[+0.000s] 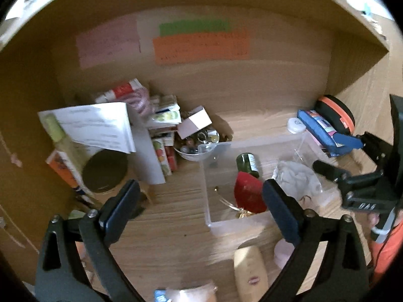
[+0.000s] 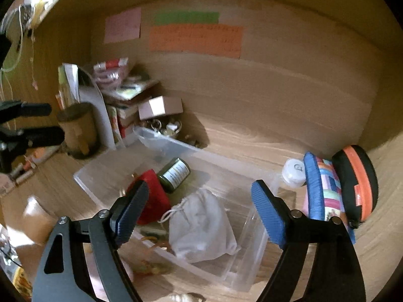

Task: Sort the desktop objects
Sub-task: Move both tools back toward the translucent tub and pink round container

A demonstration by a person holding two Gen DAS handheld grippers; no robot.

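A clear plastic bin point(image 1: 216, 224) point(image 2: 241, 274) stands on the wooden desk. In it lie a dark green bottle point(image 1: 248, 164) point(image 2: 175, 175), a red pouch point(image 1: 248, 193) point(image 2: 155, 201) and a white drawstring bag point(image 1: 297, 178) point(image 2: 201, 229). My left gripper point(image 1: 201, 209) is open and empty, above the desk left of the bin. My right gripper point(image 2: 199, 209) is open and empty above the bin; it also shows in the left wrist view point(image 1: 337, 151), beside a blue pencil case point(image 1: 325, 133) point(image 2: 322, 191).
Books, papers and a round tin point(image 1: 105, 173) crowd the back left corner, with a bowl of small items point(image 1: 194, 148). An orange-black case point(image 2: 357, 183) and a white-capped jar point(image 2: 293, 171) stand at the right. A beige tube point(image 1: 249, 271) lies near the front edge.
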